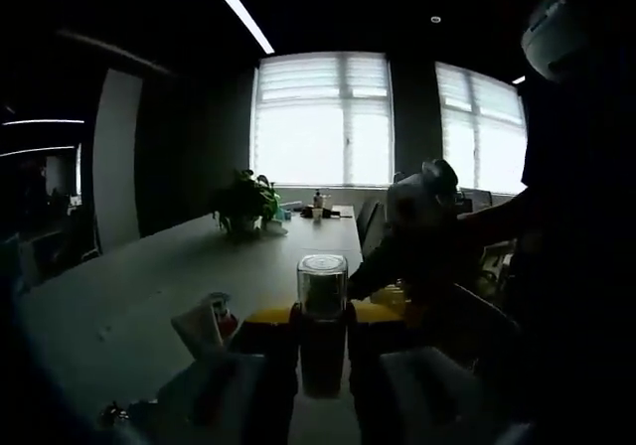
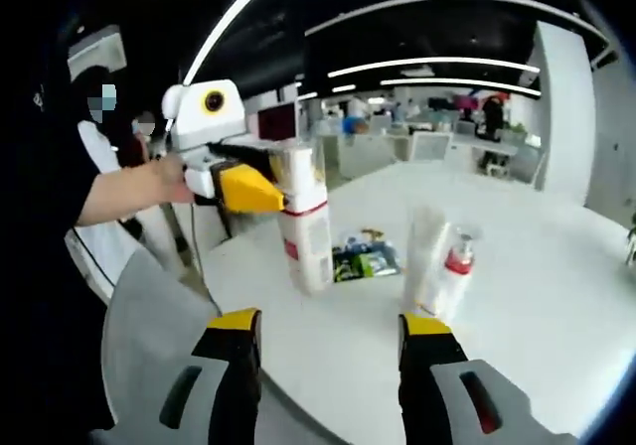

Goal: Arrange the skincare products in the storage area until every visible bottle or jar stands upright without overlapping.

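Right gripper view: own tool (image 2: 328,341) agape and empty, left tool (image 2: 260,189) clamped on white bottle (image 2: 304,234).

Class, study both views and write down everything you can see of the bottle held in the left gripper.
The bottle is white plastic by its look, with a red band around its middle and a clear cap on top. The left gripper clamps it between yellow-tipped fingers just above the band, holding it roughly upright, slightly tilted, lifted off the white table. Nothing else touches it.
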Motion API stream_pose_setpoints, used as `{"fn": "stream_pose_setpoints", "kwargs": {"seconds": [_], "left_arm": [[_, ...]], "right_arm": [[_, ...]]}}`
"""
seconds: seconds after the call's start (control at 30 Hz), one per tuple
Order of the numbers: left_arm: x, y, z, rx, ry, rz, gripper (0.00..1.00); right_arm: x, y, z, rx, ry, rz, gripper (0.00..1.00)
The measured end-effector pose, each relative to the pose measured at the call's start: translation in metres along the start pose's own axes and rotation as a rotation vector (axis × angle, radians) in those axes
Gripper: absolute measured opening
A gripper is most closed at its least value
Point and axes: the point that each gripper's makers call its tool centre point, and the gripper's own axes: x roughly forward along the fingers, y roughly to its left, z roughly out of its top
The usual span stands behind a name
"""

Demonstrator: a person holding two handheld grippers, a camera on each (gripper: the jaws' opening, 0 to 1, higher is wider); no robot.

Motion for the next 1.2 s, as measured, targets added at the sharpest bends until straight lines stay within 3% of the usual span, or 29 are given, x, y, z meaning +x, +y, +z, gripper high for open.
{"fn": "stream_pose_setpoints", "kwargs": {"seconds": [0.2, 0.27, 0.33, 0.43, 0.53, 0.67, 0.83, 1.03, 1.2], "left_arm": [[0.005, 0.008, -0.015, -0.002, 0.021, -0.001, 0.16], [0.006, 0.019, -0.024, -0.006, 0.023, 0.002, 0.16], [0.009, 0.024, -0.030, -0.006, 0.019, 0.005, 0.16], [0.013, 0.031, -0.042, -0.009, 0.021, 0.008, 0.16], [0.017, 0.037, -0.051, -0.006, 0.023, 0.007, 0.16], [0.023, 0.046, -0.065, 0.004, 0.037, 0.000, 0.16], [0.028, 0.056, -0.072, -0.001, 0.039, 0.001, 0.16], [0.036, 0.067, -0.083, -0.014, 0.043, 0.004, 0.16], [0.044, 0.073, -0.096, -0.010, 0.056, 0.004, 0.16]], "right_arm": [[-0.004, -0.020, -0.026, 0.031, 0.043, -0.093, 0.62], [-0.005, -0.023, -0.034, 0.027, 0.063, -0.112, 0.63], [-0.007, -0.026, -0.051, 0.008, 0.128, -0.133, 0.63], [-0.008, -0.033, -0.056, -0.056, 0.157, -0.174, 0.64], [-0.008, -0.038, -0.062, -0.028, 0.163, -0.195, 0.66], [-0.008, -0.045, -0.074, -0.012, 0.175, -0.210, 0.75], [-0.010, -0.056, -0.084, 0.045, 0.154, -0.254, 0.80], [-0.012, -0.070, -0.090, 0.110, 0.124, -0.314, 0.82], [-0.010, -0.074, -0.098, 0.111, 0.131, -0.344, 0.84]]}}
